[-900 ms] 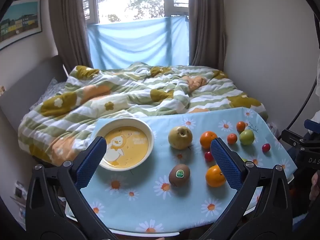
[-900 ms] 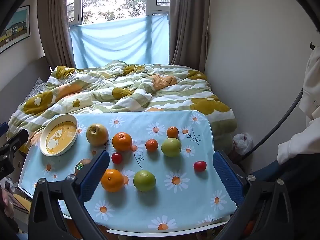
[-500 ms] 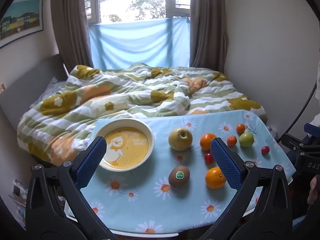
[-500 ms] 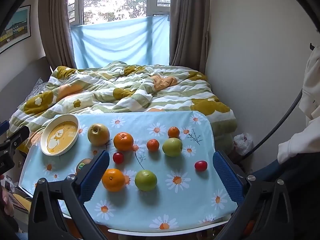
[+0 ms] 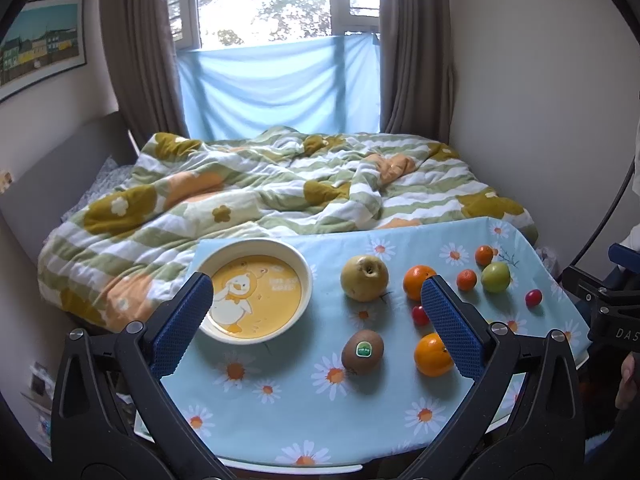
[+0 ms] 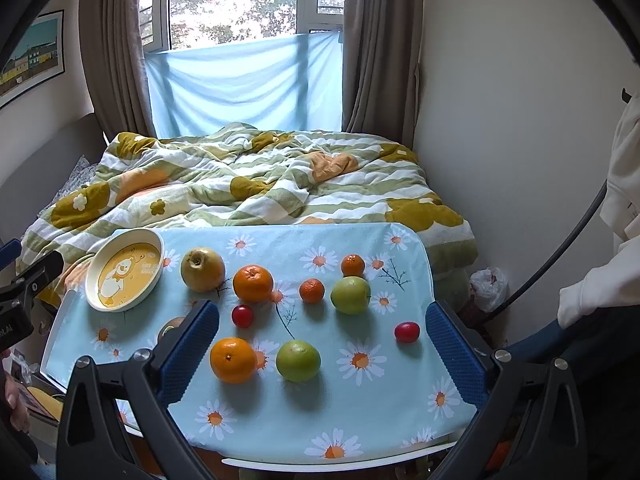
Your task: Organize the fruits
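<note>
A yellow duck bowl [image 5: 256,296] [image 6: 125,270] sits empty at the table's left. On the daisy cloth lie a pear [image 5: 364,278] [image 6: 202,269], a kiwi [image 5: 362,352], two large oranges [image 6: 253,283] [image 6: 233,360], two small tangerines [image 6: 312,291] [image 6: 353,265], two green apples [image 6: 351,295] [image 6: 298,361] and two red cherry tomatoes [image 6: 242,316] [image 6: 407,332]. My left gripper [image 5: 316,320] is open and empty above the near table edge, in front of bowl and kiwi. My right gripper [image 6: 322,348] is open and empty, in front of the near orange and apple.
The small table [image 6: 248,460] stands against a bed with a striped flowered quilt [image 6: 248,176]. A wall [image 6: 500,120] is close on the right, with a white bag [image 6: 489,286] on the floor. A window with blue cloth [image 6: 244,84] is behind.
Both grippers have edged slightly back or up from the table; the view shifts a little. No fruit has moved and both grippers stay open.
</note>
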Available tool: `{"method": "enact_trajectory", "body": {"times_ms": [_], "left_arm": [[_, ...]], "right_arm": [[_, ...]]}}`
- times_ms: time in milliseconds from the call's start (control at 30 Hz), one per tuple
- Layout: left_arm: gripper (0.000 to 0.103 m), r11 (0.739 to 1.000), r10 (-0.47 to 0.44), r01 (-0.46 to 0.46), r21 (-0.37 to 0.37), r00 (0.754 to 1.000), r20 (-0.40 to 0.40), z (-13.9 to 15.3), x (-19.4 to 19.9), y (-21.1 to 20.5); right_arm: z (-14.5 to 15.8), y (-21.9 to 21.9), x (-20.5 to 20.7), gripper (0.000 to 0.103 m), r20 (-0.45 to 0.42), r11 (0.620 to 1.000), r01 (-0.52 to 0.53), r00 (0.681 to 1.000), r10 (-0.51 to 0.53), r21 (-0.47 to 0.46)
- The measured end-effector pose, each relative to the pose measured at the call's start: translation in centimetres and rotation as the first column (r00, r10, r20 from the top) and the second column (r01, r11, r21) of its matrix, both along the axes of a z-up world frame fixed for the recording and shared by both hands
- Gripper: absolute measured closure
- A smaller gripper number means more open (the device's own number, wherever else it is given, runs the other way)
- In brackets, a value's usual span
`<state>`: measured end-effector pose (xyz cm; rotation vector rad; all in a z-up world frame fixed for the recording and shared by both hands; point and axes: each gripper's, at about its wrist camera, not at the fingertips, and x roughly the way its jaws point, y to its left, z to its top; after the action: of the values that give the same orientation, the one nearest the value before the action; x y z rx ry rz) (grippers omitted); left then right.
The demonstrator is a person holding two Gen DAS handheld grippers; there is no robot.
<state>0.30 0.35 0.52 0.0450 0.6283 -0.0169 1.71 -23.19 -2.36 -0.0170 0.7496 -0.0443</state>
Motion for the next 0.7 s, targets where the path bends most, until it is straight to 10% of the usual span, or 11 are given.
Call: {"method": "enact_trajectory", "body": {"times_ms": [700], "left_arm": [[0.000,1.000,-0.004,0.004,-0.001,1.000,0.000,0.29,-0.04,0.33]], "right_arm": [[0.69,0.27,-0.22,0.000,0.014,1.000,-0.016,1.000,0.016,0.011]]}}
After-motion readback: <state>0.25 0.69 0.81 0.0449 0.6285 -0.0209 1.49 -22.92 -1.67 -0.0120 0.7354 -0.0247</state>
